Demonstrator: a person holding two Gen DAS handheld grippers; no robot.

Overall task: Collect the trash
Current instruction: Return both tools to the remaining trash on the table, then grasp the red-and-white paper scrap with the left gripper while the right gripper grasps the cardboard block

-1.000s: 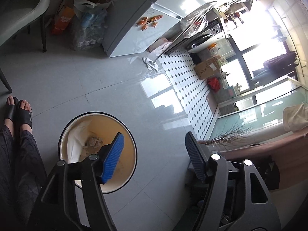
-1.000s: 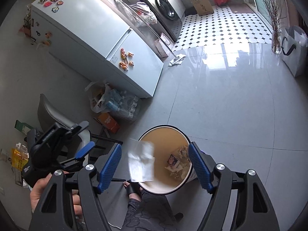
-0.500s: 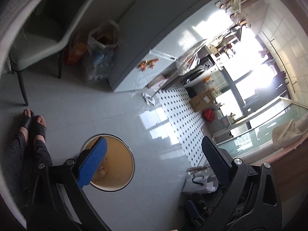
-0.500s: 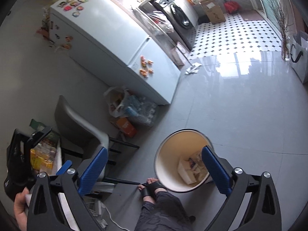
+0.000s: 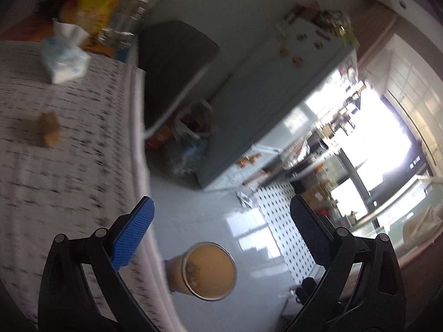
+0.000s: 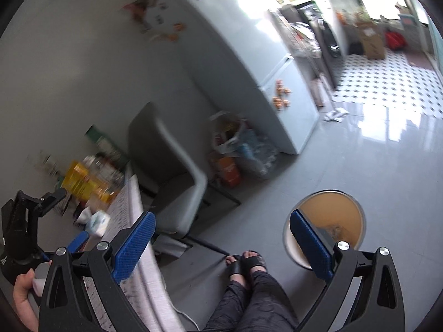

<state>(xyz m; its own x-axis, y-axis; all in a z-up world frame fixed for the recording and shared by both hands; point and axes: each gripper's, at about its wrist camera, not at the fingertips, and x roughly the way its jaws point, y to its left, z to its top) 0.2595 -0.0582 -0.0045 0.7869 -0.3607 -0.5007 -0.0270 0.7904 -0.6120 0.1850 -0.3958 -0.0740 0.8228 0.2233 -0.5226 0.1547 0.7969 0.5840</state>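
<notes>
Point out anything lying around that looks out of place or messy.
A small brown scrap lies loose on the patterned tablecloth, with a crumpled tissue pack near the table's far end. On the floor, a white rag lies by the fridge. The bin stands upright; nothing looks spilled.

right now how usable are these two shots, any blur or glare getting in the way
Left wrist view: heavy motion blur smears the table and the brown scrap; the windows are blown out white. Right wrist view: milder blur, worst on the table clutter; glare on the floor; the bin reads clearly. Both bend with fisheye.
</notes>
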